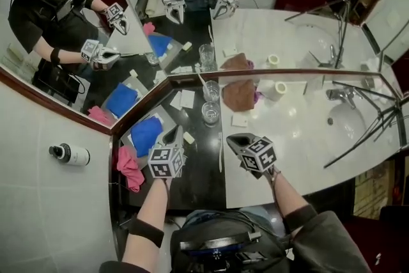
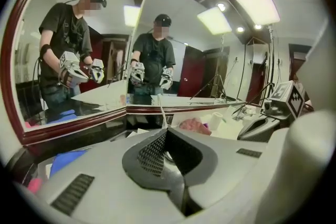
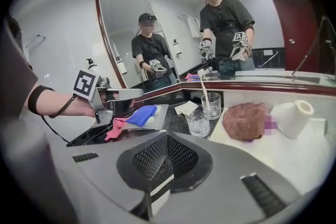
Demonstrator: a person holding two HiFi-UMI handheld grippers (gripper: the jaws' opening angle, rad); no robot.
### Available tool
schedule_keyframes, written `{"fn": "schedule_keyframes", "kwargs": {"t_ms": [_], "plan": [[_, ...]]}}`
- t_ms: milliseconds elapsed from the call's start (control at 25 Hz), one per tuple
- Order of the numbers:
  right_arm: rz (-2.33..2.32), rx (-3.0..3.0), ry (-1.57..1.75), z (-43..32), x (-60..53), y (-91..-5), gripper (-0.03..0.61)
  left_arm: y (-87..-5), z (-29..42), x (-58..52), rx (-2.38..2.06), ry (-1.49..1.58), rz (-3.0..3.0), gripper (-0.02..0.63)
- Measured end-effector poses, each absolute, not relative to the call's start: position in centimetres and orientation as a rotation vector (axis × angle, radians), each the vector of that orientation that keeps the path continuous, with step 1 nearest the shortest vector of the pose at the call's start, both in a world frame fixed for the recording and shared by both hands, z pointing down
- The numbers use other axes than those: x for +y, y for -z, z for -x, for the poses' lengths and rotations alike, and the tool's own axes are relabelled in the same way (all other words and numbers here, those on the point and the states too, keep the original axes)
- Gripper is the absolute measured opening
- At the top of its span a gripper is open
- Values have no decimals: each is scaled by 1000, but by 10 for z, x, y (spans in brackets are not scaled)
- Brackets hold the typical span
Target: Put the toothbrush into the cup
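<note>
A white toothbrush [image 1: 202, 80] [image 3: 205, 89] stands in the far glass cup [image 1: 211, 91] [image 3: 211, 105], close to the corner mirror. A second glass [image 1: 210, 113] [image 3: 197, 122] sits just in front of it and looks empty. My left gripper [image 1: 172, 132] [image 2: 166, 134] is shut with nothing in it, over the black counter short of the glasses. The toothbrush [image 2: 162, 113] shows just past its tips. My right gripper [image 1: 231, 137] [image 3: 168, 138] is also shut with nothing seen between its tips, above the white counter to the right of the glasses.
A thin white stick [image 1: 220, 153] lies between the grippers. A brown cloth [image 1: 239, 94] and tissue roll [image 1: 276, 89] lie right of the glasses. A blue cloth [image 1: 146, 134] and pink cloth [image 1: 130, 168] sit left. The sink [image 1: 351, 121] and tripod legs [image 1: 370, 131] are far right.
</note>
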State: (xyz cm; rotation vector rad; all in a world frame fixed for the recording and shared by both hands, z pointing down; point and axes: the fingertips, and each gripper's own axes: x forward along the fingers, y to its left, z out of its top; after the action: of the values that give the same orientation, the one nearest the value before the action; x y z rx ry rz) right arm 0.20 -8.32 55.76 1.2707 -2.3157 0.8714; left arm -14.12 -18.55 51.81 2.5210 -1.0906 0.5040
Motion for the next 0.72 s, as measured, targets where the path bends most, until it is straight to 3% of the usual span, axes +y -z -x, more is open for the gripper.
{"fn": "schedule_keyframes", "kwargs": {"t_ms": [720], "plan": [[-1453,-2237,-920,-44,-50,-549,17,-519,165,-120,-1106,-497,-2421,0]]}}
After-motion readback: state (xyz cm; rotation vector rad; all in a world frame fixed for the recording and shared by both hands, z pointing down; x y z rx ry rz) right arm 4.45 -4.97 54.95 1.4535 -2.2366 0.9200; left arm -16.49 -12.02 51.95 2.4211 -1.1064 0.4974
